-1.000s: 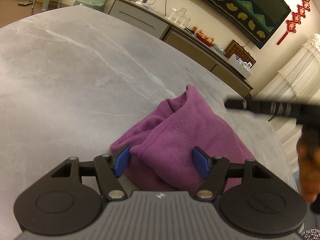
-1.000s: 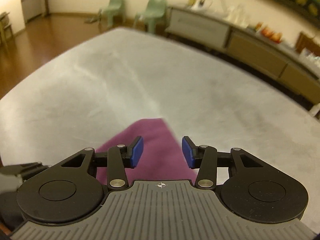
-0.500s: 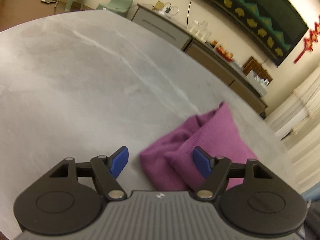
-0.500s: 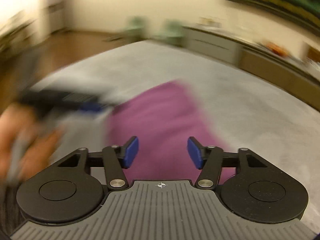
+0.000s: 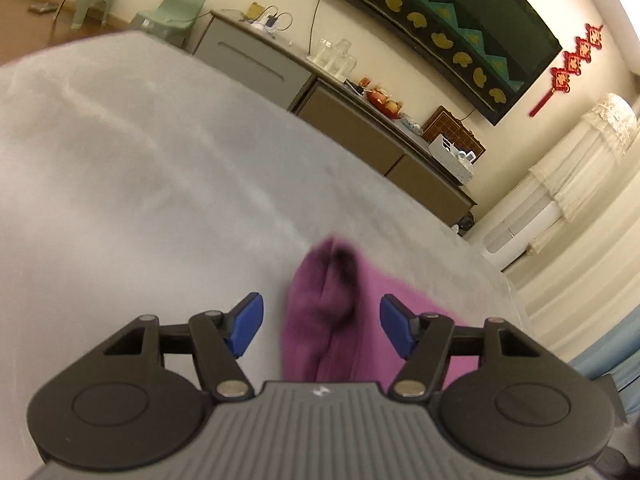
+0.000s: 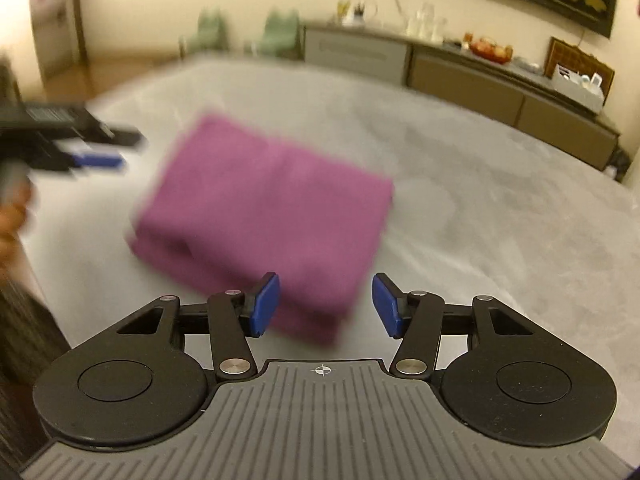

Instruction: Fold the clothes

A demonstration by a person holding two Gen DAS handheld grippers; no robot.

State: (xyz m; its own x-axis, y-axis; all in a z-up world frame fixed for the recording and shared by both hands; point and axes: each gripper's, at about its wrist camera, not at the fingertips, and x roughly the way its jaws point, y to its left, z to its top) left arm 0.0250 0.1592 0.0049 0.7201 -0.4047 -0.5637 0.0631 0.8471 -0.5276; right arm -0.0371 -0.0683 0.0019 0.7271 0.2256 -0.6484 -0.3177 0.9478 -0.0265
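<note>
While folded on the table (image 6: 500, 208): purple cloth (image 6: 264, 216)
Left gripper (image 5: 321, 326): jaws apart, empty, beside cloth
Right gripper (image 6: 325, 306): jaws apart, empty, near cloth

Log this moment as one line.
cloth: folded, on table | left gripper: open, empty | right gripper: open, empty

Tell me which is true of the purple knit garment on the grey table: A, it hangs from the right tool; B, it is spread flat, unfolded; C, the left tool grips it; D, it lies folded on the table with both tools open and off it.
D: the purple knit garment lies as a folded stack on the grey table, and the right tool and left tool are open, gripping nothing.
</note>
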